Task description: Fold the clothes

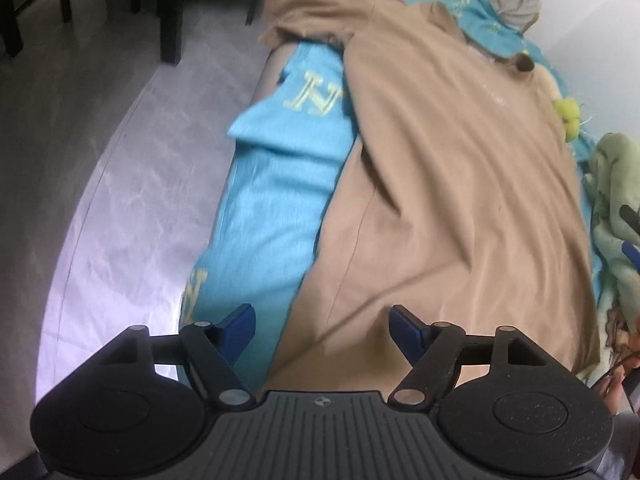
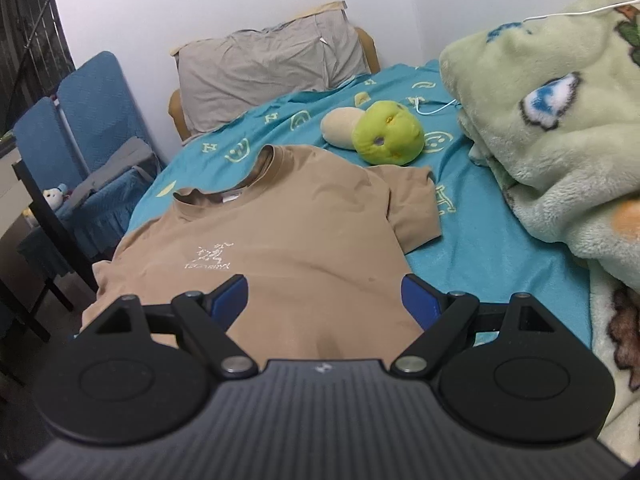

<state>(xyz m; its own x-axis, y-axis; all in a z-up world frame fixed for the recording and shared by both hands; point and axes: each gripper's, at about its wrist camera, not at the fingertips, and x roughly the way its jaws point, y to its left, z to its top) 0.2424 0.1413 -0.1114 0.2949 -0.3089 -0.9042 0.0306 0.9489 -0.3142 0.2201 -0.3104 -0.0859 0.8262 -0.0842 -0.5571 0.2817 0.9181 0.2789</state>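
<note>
1. Left hand-held gripper (image 1: 322, 322) hangs wide apart, holding nothing, above the tan T-shirt (image 1: 440, 184).
2. Right hand-held gripper (image 2: 325, 294) likewise gapes wide.
3. T-shirt lies spread mid-frame on the turquoise bed (image 2: 500, 248).

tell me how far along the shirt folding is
Done: the tan t-shirt lies spread face up on the teal bedsheet, logo showing, but with no fold in it. In hand: nothing; the left gripper and right gripper are both open above the shirt. Left: every fold, sleeves and body alike.
</note>
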